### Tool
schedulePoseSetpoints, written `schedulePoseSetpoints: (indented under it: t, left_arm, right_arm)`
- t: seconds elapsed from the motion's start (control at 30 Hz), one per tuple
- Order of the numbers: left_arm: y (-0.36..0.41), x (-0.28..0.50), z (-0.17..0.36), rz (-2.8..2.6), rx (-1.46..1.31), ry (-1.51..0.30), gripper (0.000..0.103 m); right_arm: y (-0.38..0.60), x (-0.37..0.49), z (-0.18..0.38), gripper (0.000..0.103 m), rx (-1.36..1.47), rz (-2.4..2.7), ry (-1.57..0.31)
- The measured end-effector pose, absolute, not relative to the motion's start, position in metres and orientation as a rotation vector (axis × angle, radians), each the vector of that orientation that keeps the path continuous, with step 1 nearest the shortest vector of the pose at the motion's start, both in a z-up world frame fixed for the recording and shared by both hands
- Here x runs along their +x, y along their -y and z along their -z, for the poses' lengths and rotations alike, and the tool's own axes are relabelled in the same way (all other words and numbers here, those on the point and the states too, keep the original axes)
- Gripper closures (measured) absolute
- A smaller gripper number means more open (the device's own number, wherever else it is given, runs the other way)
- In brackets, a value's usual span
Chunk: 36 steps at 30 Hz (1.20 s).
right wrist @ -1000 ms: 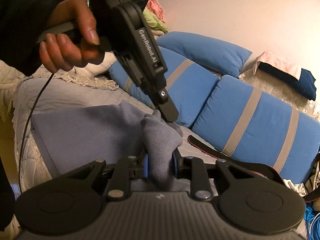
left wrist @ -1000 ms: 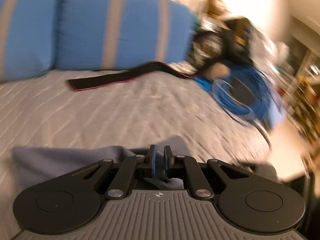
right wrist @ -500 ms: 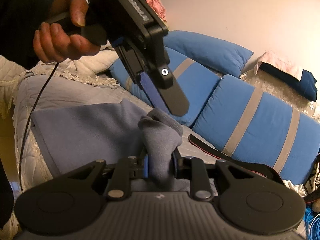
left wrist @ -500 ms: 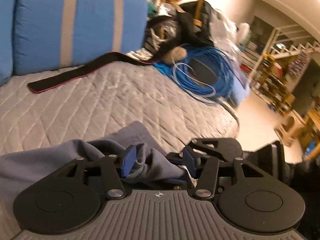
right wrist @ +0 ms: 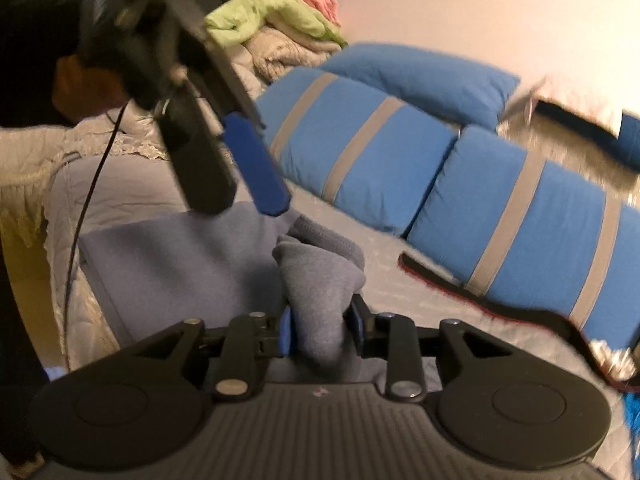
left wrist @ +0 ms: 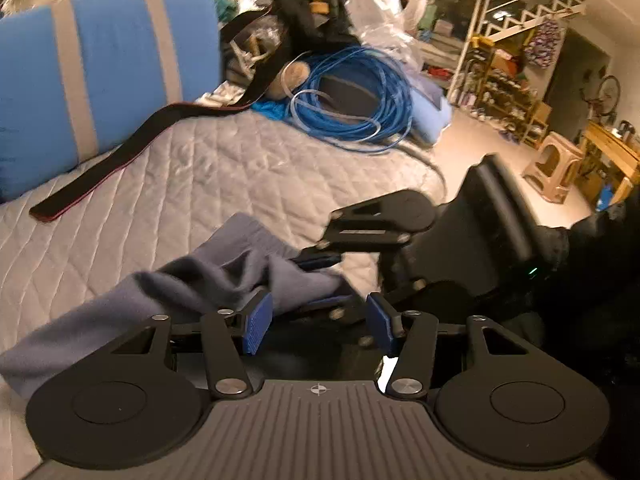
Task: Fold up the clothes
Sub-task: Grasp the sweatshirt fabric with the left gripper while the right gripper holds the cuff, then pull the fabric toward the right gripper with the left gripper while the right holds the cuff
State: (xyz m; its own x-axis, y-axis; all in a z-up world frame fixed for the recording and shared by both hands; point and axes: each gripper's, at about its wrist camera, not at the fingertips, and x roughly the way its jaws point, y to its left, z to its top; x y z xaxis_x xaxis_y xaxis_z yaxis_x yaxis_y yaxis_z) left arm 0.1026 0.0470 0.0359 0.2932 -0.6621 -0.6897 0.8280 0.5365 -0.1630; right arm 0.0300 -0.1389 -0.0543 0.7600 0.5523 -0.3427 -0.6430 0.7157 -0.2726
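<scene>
A grey-blue garment (right wrist: 172,264) lies flat on the quilted bed (left wrist: 180,184), with one end bunched upward. My right gripper (right wrist: 322,330) is shut on that bunched fold (right wrist: 320,276). In the left wrist view the same garment (left wrist: 224,276) trails left from the right gripper (left wrist: 320,260), which pinches its end. My left gripper (left wrist: 318,326) stands open, its blue pads (left wrist: 256,322) wide apart and just above the cloth, holding nothing. In the right wrist view the left gripper (right wrist: 236,176) hangs lifted over the garment, held by a hand (right wrist: 76,88).
Blue pillows with grey stripes (right wrist: 500,216) line the far side of the bed. A black strap (left wrist: 132,152) lies across the quilt. A coil of blue cable (left wrist: 360,96), bags and a soft toy sit at the bed's end. Shelves and a stool (left wrist: 556,164) stand beyond.
My left gripper was shut on the garment a second ago; it has opened, let go and lifted away, swinging right. The right gripper keeps its hold on the fold.
</scene>
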Motion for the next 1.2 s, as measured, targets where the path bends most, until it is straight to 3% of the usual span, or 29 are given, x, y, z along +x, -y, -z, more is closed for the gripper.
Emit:
schedulePoseSetpoints:
  t: [0.4, 0.87, 1.2]
  left_arm:
    - [-0.041, 0.101, -0.025, 1.062, 0.318, -0.822, 0.053]
    - [-0.054, 0.136, 0.002, 1.050, 0.208, -1.010, 0.053]
    - [-0.063, 0.147, 0.008, 1.100, 0.184, -1.036, 0.055]
  right_arm:
    - [0.144, 0.006, 0.061, 0.070, -0.377, -0.742, -0.280]
    - [0.139, 0.001, 0.066, 0.068, -0.417, -0.782, -0.285]
    - [0.141, 0.003, 0.066, 0.068, -0.406, -0.778, -0.298]
